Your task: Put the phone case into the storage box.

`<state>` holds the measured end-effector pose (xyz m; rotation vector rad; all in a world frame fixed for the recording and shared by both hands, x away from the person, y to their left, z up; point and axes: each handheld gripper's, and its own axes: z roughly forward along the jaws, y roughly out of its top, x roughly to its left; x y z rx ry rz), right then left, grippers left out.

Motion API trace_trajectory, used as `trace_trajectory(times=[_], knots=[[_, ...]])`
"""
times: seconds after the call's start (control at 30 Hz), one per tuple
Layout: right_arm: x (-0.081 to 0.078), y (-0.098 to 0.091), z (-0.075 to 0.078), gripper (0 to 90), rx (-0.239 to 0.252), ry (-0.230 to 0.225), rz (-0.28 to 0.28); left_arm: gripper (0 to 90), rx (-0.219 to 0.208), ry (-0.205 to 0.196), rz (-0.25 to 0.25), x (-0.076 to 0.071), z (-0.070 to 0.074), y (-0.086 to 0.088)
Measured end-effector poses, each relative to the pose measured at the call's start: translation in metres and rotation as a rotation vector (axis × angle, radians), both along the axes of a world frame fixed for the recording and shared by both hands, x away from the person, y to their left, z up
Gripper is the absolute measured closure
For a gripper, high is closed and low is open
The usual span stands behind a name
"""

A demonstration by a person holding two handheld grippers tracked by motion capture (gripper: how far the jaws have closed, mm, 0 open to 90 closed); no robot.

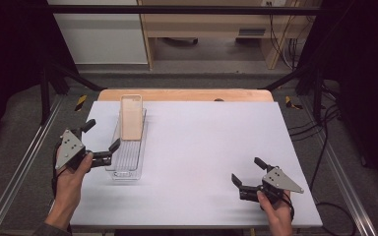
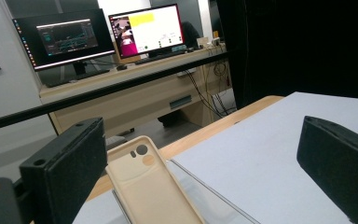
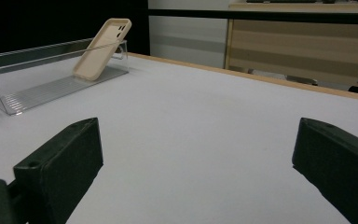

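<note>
A beige phone case (image 1: pixel 131 118) leans tilted in a clear plastic tray (image 1: pixel 128 164) at the table's left, its top resting on the tray's far end. My left gripper (image 1: pixel 102 135) stands open just left of the tray, one jaw near the tray's rim, nothing between its jaws. The left gripper view has the phone case (image 2: pixel 151 189) close ahead, between the black jaws. My right gripper (image 1: pixel 247 170) is open near the front right of the table, empty, far from the tray. From it, the phone case (image 3: pixel 103 46) and the tray (image 3: pixel 32 91) show at the far left.
A white mat (image 1: pixel 202 147) covers the table, with a wooden edge (image 1: pixel 187 95) at the back. Black frame rails run along both sides. A desk with two monitors (image 2: pixel 107 35) stands beyond the table.
</note>
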<state>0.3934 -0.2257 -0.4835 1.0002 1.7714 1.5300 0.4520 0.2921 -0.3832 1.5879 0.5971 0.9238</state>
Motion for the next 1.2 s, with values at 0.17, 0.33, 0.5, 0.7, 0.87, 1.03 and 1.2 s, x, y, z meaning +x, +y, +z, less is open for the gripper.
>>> trace_trajectory(times=[0.17, 0.33, 0.5, 0.7, 0.87, 1.03, 1.2], knots=[[0.0, 0.0, 0.0, 1.8, -0.003, 0.001, 0.001, 1.5, -0.009, -0.002, -0.005, -0.004, -0.004, 0.001], [0.0, 0.0, 0.0, 1.9, -0.003, 0.0, 0.001, 1.6, -0.016, -0.001, -0.012, -0.008, -0.008, 0.0], [0.0, 0.0, 0.0, 1.8, -0.002, 0.0, 0.001, 1.5, -0.028, -0.005, -0.013, -0.011, -0.008, 0.003], [0.0, 0.0, 0.0, 1.8, -0.003, 0.0, 0.001, 1.6, -0.041, -0.018, -0.01, -0.015, -0.007, 0.007], [0.0, 0.0, 0.0, 1.9, -0.004, -0.001, 0.002, 1.5, -0.053, -0.021, -0.013, -0.02, -0.009, 0.009], [0.0, 0.0, 0.0, 1.8, -0.006, -0.002, 0.002, 1.5, -0.07, -0.018, -0.014, -0.025, -0.011, 0.011], [0.0, 0.001, 0.0, 1.9, -0.009, -0.002, 0.002, 1.5, -0.072, -0.011, -0.025, -0.031, -0.014, 0.012]])
